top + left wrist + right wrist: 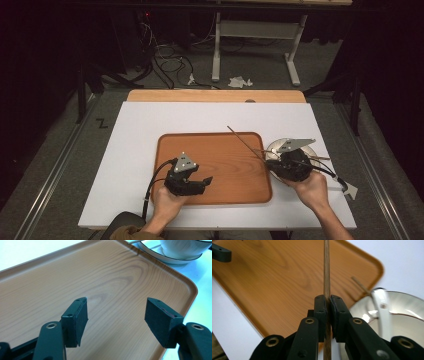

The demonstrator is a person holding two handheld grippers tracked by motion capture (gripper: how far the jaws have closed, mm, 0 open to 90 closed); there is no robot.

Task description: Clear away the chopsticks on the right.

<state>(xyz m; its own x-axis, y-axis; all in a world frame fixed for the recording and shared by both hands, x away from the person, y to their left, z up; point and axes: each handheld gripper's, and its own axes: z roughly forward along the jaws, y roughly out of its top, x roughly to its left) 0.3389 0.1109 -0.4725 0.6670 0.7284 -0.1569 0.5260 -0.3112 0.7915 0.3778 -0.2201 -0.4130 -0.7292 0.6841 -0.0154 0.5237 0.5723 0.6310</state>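
A brown wooden tray (pixel 225 155) lies mid-table on a white board. My left gripper (pixel 205 181) hovers over the tray's near left part, open, with bare tray (pixel 75 272) between its jaws (pixel 116 317). My right gripper (pixel 271 161) is at the tray's right edge, shut on a thin wooden chopstick (pixel 245 142) that slants up over the tray. In the right gripper view the chopstick (pixel 326 270) runs straight up between the closed pads (pixel 328 312). Right of the tray stands a white bowl (pixel 407 305); a second stick (pixel 360 286) and a white spoon (pixel 382 307) lie at its rim.
The white board (pixel 150 130) covers the table, and a strip of wood (pixel 215 96) shows at its far edge. A white dish and its saucer (pixel 155 253) stand just past the tray's corner. Cables (pixel 170 65) and a desk frame (pixel 295 70) are on the floor behind.
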